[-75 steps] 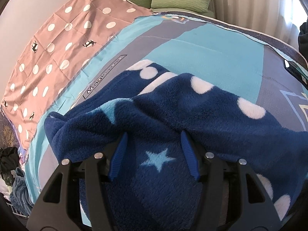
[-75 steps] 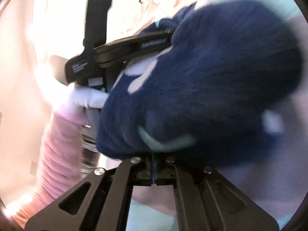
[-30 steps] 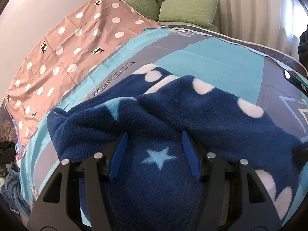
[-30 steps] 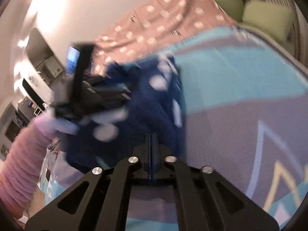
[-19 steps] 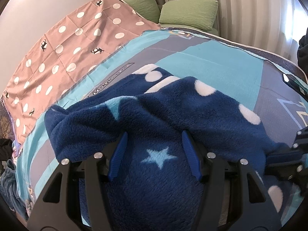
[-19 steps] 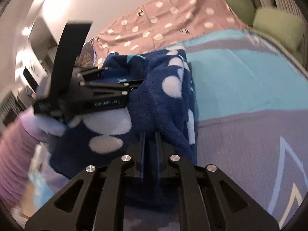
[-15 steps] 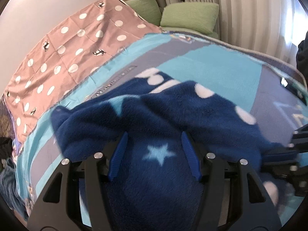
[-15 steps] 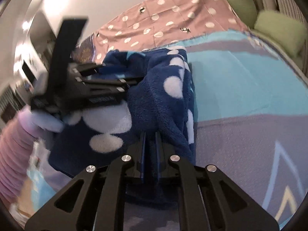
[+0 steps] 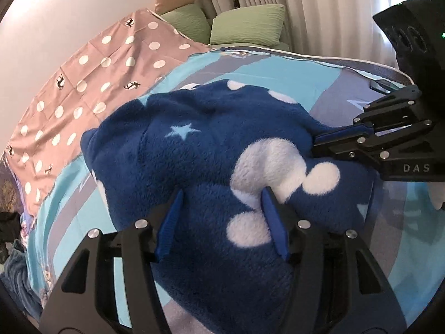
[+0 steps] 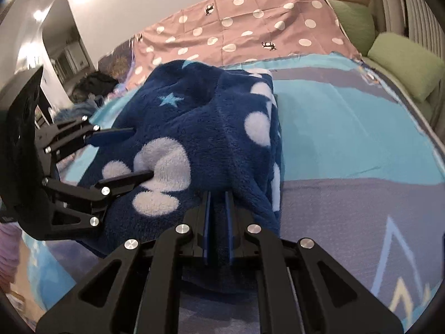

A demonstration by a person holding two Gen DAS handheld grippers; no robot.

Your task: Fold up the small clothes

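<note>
you're over a bed [image 9: 278, 83] spread with a blue and grey cover, a pink dotted sheet [image 9: 97, 64] along its far side, green pillows [image 9: 247, 25] and pale curtains [image 9: 319, 11] at the head. the fleece [image 9: 194, 153], navy with white dots and a star, lies bunched on the cover. your left claw [image 9: 222, 208] stands about half apart with a thick fold of fleece bulging between its blue pads, which press into it. your right claw [image 10: 217, 208] is nearly together and opening, a thin edge of fleece between its pads; whether they still pinch it you can't tell. the right claw's side reads "das".
</note>
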